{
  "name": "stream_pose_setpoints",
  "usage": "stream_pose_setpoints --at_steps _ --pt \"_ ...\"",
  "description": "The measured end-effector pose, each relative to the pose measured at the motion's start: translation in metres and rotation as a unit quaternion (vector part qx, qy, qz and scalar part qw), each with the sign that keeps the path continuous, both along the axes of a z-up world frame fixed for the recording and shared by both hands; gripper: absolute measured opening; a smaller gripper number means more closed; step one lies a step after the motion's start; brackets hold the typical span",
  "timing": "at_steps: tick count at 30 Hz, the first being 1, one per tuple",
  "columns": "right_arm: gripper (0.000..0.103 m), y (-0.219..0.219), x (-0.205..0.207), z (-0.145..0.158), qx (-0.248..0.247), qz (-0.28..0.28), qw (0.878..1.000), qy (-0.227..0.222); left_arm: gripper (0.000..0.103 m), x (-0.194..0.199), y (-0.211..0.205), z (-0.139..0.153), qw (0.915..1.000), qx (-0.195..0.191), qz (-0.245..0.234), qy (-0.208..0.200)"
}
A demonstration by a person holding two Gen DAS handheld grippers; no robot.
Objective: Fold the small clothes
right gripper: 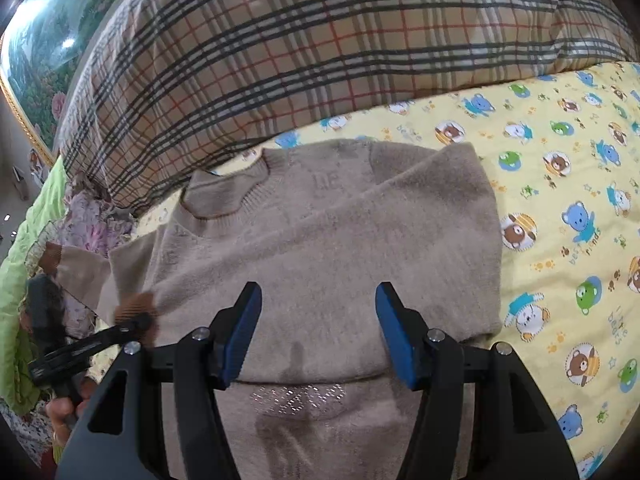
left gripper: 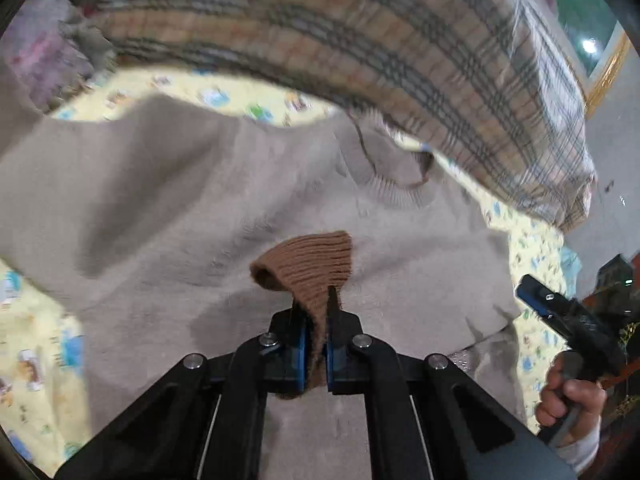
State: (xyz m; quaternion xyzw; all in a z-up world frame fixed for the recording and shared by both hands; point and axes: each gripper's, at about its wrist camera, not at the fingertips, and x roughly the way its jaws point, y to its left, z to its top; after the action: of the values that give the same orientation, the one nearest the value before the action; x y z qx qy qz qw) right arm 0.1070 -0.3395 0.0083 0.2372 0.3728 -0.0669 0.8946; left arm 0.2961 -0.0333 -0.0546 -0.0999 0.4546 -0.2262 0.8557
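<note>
A small beige knitted sweater (right gripper: 328, 240) lies on a yellow bear-print sheet (right gripper: 560, 200), collar (right gripper: 220, 196) toward the plaid pillow. One sleeve is folded across its chest. My left gripper (left gripper: 316, 300) is shut on the sweater's brown ribbed cuff (left gripper: 312, 264) and holds it over the sweater body (left gripper: 160, 200). It also shows at the left of the right wrist view (right gripper: 132, 320), with the cuff (right gripper: 136, 304) in it. My right gripper (right gripper: 318, 300) is open and empty, just above the sweater's lower part; it also shows in the left wrist view (left gripper: 536, 296).
A large plaid pillow (right gripper: 320, 40) lies along the far side of the sheet. Floral fabric (right gripper: 96, 224) and a green quilt (right gripper: 24, 272) lie at the left. A sparkly patch (right gripper: 298, 398) shows on the fabric under my right gripper.
</note>
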Motion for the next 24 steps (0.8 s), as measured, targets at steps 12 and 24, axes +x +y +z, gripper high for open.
stream_pose_setpoints --at_steps 12,24 --pt "0.060 0.002 0.022 -0.044 0.001 -0.008 0.997 0.078 0.032 0.004 0.093 -0.029 0.9939 -0.041 0.083 0.059" --pt "0.060 0.071 -0.005 -0.006 0.025 0.055 0.998 0.014 0.080 0.078 0.261 0.002 0.9373 0.097 0.335 0.007"
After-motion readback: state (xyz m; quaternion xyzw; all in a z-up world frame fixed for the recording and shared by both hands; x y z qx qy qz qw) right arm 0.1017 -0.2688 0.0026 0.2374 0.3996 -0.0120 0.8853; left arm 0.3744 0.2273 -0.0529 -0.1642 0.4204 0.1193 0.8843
